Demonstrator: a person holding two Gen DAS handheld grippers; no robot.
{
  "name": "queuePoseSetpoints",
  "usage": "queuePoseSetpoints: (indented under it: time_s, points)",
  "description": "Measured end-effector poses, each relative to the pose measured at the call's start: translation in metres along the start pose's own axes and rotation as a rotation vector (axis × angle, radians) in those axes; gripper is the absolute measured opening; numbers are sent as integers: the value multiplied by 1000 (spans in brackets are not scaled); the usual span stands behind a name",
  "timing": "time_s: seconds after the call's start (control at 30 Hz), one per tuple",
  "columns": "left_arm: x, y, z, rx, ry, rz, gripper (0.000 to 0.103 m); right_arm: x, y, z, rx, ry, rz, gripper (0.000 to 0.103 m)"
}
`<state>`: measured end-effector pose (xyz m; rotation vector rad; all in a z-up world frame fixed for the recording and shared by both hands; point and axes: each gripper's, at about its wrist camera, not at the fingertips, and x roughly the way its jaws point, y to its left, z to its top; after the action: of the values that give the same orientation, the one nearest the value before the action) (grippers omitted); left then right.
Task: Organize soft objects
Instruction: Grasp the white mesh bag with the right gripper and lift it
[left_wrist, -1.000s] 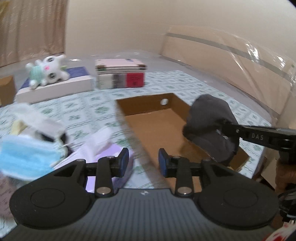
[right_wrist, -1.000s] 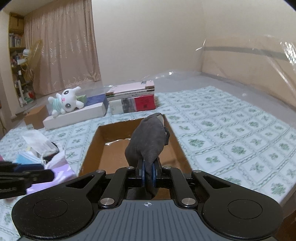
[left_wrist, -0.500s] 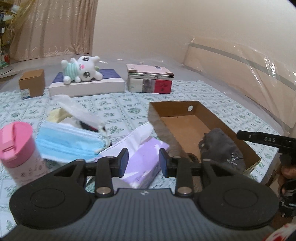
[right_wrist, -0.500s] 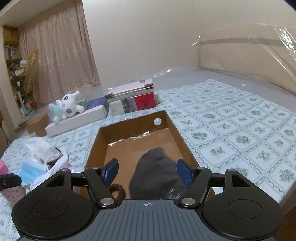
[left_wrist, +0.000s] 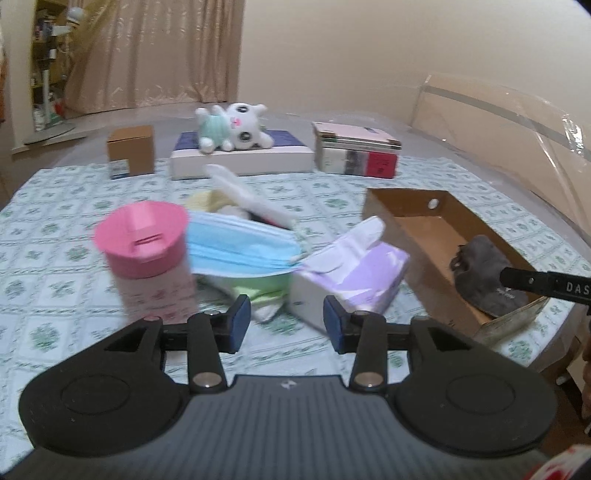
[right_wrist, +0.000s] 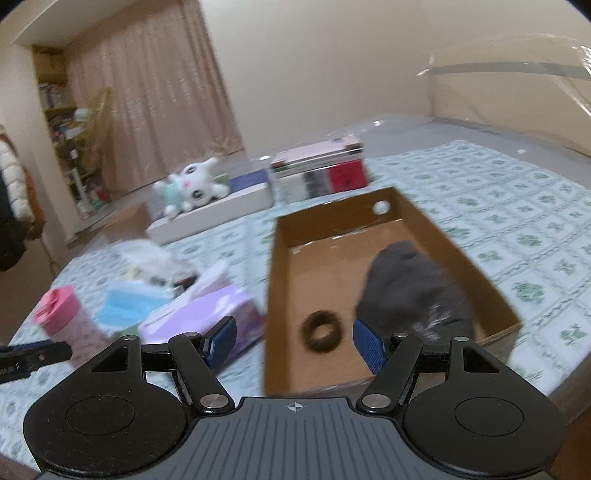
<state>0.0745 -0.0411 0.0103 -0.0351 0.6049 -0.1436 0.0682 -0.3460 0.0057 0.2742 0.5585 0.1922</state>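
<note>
Lying inside the cardboard box (right_wrist: 458, 236), the grey cloth (right_wrist: 406, 288) rests against the right wall, with a dark hair tie (right_wrist: 321, 331) on the box floor just left of it. The right claw (right_wrist: 293, 341) hangs above the box's near end, spread wide and empty. The left claw (left_wrist: 287, 324) is also spread, holding nothing, and faces the purple tissue pack (left_wrist: 354, 277), blue face mask (left_wrist: 240, 245) and pink-lidded cup (left_wrist: 146, 254) clustered left of the box.
</note>
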Motion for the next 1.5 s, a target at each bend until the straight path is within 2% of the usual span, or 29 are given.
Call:
queuePoseSetpoints:
  time_s: [0.07,0.23,0.33,0.53,0.73,1.07,1.5]
  points:
    - [-8,7,-2,12,-8,17,48,0,13,-3,-21,8,20,70]
    - [-22,26,-3,12,-19,35,56,1,42,-5,-77,18,58,70]
    - [-28,35,-4,5,-28,48,67,2,56,-6,-110,23,78,70]
    - [-35,48,-5,2,-38,57,80,6,74,-8,-166,37,98,70]
    - [-38,59,4,28,-42,41,80,14,88,-2,-245,51,118,70]
    - [-28,82,37,203,-33,-14,80,55,118,24,-467,74,160,70]
    - [18,129,102,374,26,-203,80,134,157,60,-745,119,223,70]
